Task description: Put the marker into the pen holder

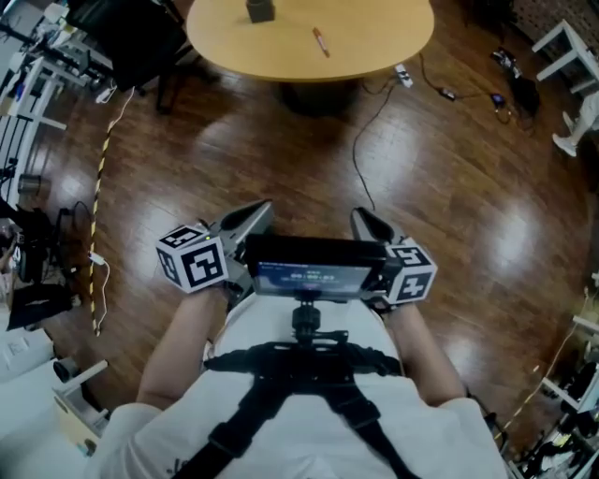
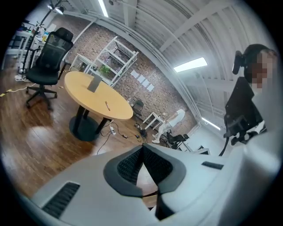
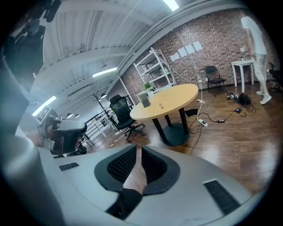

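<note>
Looking steeply down from head height over a dark wooden floor [image 1: 440,187]. At 12 o'clock, well away from both hands, a round light-wood table [image 1: 374,37]. On its top, a dark pen holder [image 1: 260,10] standing upright. Lying flat at about 4 o'clock from the holder, apart from it, the marker [image 1: 321,42], small and reddish. Not yet in the holder.

At 6 o'clock, close against a white-shirted torso, two hand-held tools either side of a small screen [image 1: 309,278] on a chest mount. At 7 o'clock of the screen, the left gripper [image 1: 262,208], tilted slightly downward, tips pressed together, nothing between them. At 5 o'clock of the screen, the right gripper [image 1: 360,215], also tilted downward, parted by only a narrow slit, bare floor showing through, nothing held.

Black cable [image 1: 360,159] trailing across the floor from under the table toward 6 o'clock. In the left gripper view, a black office chair [image 2: 48,57] at 9 o'clock of the table.
</note>
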`<act>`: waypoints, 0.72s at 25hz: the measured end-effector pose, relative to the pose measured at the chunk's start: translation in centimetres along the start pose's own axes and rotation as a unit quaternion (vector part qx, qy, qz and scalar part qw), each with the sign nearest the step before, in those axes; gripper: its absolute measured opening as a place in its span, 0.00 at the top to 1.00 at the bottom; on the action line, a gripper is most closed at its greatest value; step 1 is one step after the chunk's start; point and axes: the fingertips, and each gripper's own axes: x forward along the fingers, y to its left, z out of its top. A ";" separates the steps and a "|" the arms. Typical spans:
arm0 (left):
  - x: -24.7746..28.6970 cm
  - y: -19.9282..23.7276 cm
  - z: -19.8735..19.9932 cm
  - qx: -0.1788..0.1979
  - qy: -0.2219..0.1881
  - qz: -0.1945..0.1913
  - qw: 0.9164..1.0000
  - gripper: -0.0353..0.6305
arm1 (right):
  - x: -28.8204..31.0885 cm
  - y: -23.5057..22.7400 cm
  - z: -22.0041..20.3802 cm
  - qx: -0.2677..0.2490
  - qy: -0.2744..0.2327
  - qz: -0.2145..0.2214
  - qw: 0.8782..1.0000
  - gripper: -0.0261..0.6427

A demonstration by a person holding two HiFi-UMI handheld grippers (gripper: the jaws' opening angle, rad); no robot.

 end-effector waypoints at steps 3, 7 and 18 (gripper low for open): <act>0.5 0.2 -0.2 -0.006 0.007 -0.004 1.000 0.95 | 0.6 0.1 0.2 0.001 0.003 0.004 1.000 0.89; 2.1 0.0 0.6 -0.005 0.016 -0.015 1.000 0.95 | 0.7 -0.9 1.0 0.003 0.004 -0.005 1.000 0.89; 9.4 6.8 9.0 0.003 0.074 -0.093 0.993 0.95 | 8.5 -4.7 7.1 0.044 -0.010 -0.088 0.995 0.89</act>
